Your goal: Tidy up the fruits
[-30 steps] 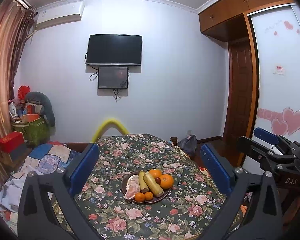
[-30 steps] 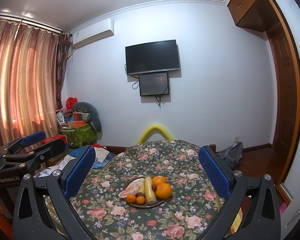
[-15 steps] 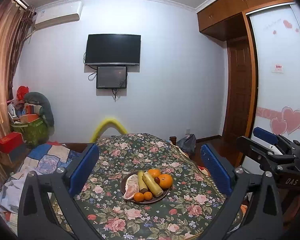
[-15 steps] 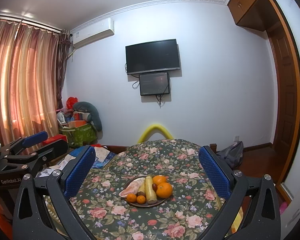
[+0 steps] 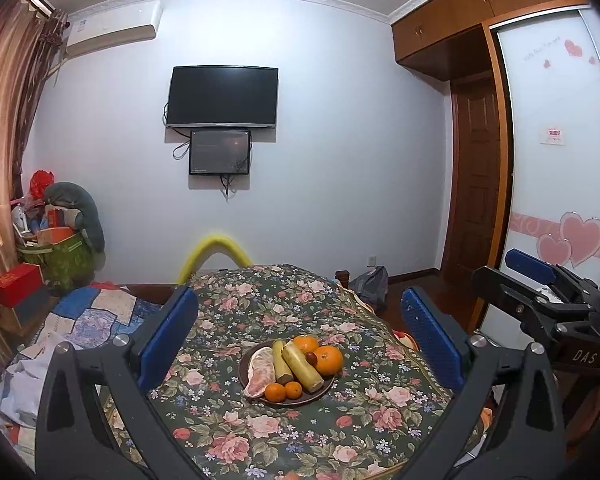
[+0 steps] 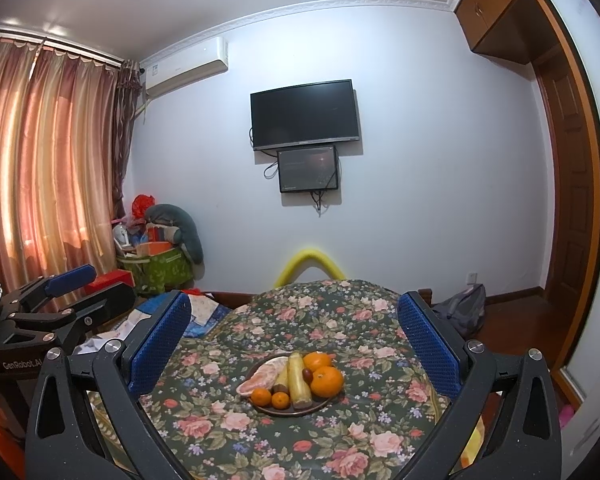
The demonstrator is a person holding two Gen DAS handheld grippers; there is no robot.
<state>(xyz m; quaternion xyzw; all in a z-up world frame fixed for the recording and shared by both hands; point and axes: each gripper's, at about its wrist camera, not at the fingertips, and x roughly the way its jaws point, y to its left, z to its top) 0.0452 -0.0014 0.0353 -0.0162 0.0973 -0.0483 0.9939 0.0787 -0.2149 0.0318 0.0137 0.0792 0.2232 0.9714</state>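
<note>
Your left gripper (image 5: 298,340) and right gripper (image 6: 294,338) hover with jaws wide, empty. The fruit plate (image 5: 327,388) sits ahead, centred between both on the floral worktop (image 5: 228,432); neither is clearly nearer.

Small dark fruit (image 5: 311,357) between oranges (image 5: 328,359), kind too small to tell.

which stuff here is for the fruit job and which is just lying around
For the job: plate, large oranges, small oranges, pomelo piece, two long yellow-green pieces, both open tools.

Lying about: TV, green bag, red box, grey backpack.
</note>
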